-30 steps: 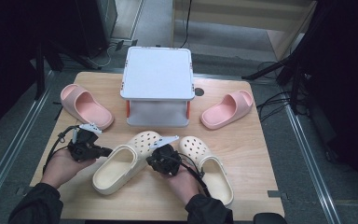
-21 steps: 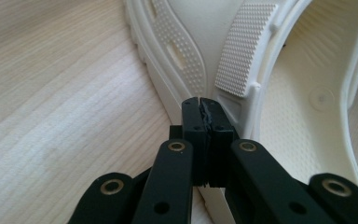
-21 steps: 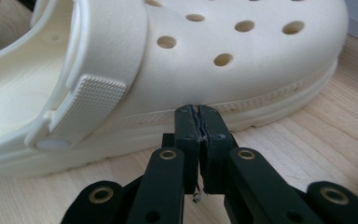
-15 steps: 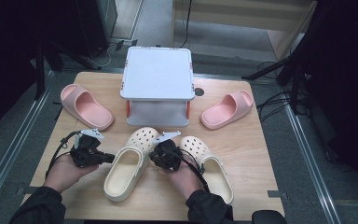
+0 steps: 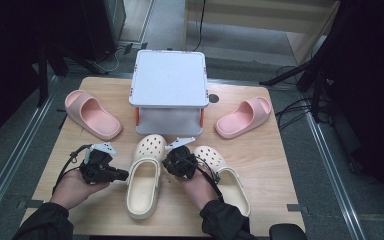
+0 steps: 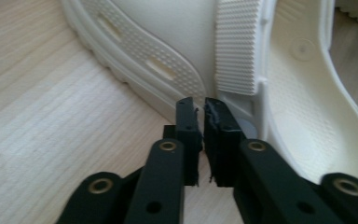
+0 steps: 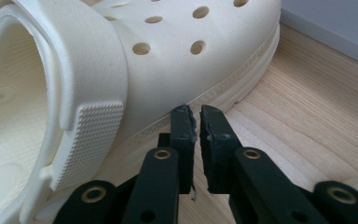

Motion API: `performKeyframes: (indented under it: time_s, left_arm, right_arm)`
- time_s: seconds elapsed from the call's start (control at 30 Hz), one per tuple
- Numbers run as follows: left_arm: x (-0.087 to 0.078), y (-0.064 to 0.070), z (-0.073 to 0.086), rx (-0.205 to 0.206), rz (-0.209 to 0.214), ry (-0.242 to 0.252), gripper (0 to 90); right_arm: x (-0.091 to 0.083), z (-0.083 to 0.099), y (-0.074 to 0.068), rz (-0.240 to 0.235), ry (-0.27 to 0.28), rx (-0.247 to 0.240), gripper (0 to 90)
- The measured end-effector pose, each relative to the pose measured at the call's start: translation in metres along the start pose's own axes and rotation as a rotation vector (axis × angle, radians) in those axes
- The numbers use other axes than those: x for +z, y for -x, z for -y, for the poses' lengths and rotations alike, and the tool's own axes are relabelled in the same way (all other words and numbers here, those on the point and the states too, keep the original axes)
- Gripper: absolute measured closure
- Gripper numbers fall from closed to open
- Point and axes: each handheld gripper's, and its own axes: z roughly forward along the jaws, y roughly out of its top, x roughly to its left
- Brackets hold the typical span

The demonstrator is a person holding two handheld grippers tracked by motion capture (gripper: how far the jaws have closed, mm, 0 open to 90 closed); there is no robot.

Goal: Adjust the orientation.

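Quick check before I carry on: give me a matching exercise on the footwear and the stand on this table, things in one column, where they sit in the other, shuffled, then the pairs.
Things:
1. left pink slide
2. right pink slide
3. cream clog between the grippers
4. white stand

Places:
A. back middle of the table
B. front middle, flanked by the left gripper and right gripper
C. right of the stand
D. left of the stand

Pairs: 1-D, 2-C, 3-B, 4-A
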Motion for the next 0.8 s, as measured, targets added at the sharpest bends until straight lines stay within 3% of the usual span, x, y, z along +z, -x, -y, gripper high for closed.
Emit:
performKeyframes:
  time_s: [0.2, 0.33, 0.6, 0.8]
  left_arm:
    - [-0.013, -0.007, 0.0, -0.032, -0.035, 0.085, 65.2]
    - [-0.017, -0.012, -0.004, -0.047, -0.061, 0.095, 52.1]
    - [-0.016, -0.019, -0.014, -0.012, -0.068, 0.13, 43.1]
    - [-0.012, -0.024, -0.022, -0.018, -0.059, 0.122, 40.7]
  right_arm:
    - [-0.018, 0.0, -0.001, -0.031, 0.053, -0.012, 75.0]
    - [-0.038, 0.003, 0.0, -0.062, 0.068, -0.026, 72.5]
    - [-0.075, 0.012, 0.005, -0.077, 0.089, -0.063, 67.0]
    - [-0.104, 0.027, 0.013, -0.065, 0.087, -0.061, 65.1]
